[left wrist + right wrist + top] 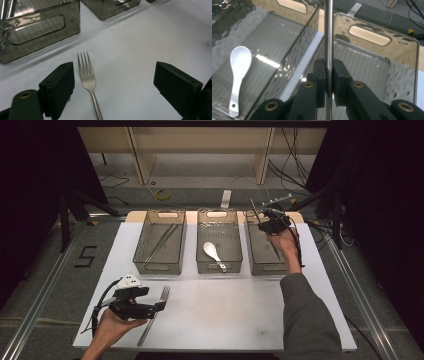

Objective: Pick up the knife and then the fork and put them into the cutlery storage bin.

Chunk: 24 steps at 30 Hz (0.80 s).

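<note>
A steel fork (156,312) (88,75) lies flat on the white table (225,310), tines pointing toward the bins. My left gripper (161,305) (113,70) hovers low over it, open, with one jaw on each side of the fork's neck and neither touching it. At the back right, my right gripper (272,222) (329,65) is shut on the slim handle of a metal utensil (254,209) (328,30). The handle stands upright over the left wall of the right clear bin (260,265) (387,60). The utensil's working end is hidden.
Three clear bins stand in a row across the table's far half. The left bin (160,267) (37,30) holds metal chopsticks (162,241). The middle bin (220,217) (294,50) holds a white spoon (214,254) (239,65). Metal rails run along both table sides.
</note>
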Each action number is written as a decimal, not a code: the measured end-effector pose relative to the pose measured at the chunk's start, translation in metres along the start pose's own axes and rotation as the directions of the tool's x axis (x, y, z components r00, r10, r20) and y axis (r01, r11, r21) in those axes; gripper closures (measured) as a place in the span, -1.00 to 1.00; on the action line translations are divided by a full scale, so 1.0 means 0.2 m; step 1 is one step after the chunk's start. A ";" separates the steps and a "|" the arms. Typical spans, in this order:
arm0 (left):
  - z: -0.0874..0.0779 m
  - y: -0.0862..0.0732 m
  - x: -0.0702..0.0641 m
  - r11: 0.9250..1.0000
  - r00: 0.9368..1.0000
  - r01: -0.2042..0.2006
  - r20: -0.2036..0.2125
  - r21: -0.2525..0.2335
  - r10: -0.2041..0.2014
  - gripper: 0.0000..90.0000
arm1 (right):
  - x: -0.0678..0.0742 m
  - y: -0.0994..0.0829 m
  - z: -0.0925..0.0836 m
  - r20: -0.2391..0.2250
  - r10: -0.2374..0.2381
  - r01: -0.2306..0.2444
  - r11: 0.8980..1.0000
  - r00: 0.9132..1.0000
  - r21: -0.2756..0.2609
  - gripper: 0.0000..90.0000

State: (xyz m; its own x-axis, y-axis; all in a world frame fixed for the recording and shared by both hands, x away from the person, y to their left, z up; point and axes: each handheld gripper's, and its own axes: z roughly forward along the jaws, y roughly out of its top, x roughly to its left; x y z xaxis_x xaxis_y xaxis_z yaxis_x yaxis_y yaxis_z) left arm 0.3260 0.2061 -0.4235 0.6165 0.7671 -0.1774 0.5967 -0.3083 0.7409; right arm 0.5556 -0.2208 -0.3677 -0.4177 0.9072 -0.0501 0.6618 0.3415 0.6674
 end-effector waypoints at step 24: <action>0.00 0.00 0.00 1.000 1.000 -0.002 -0.001 0.013 0.002 -0.63 | 0.00 -0.01 0.04 -0.020 0.070 -0.070 0.998 0.997 0.007 0.20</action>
State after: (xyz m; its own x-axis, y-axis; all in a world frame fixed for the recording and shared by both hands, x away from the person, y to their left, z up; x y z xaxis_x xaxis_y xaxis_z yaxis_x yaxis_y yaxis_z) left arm 0.3261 0.2060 -0.4244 0.6172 0.7672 -0.1746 0.6016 -0.3171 0.7331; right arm 0.5589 -0.2195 -0.3751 -0.3828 0.9237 0.0122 0.6940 0.2788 0.6638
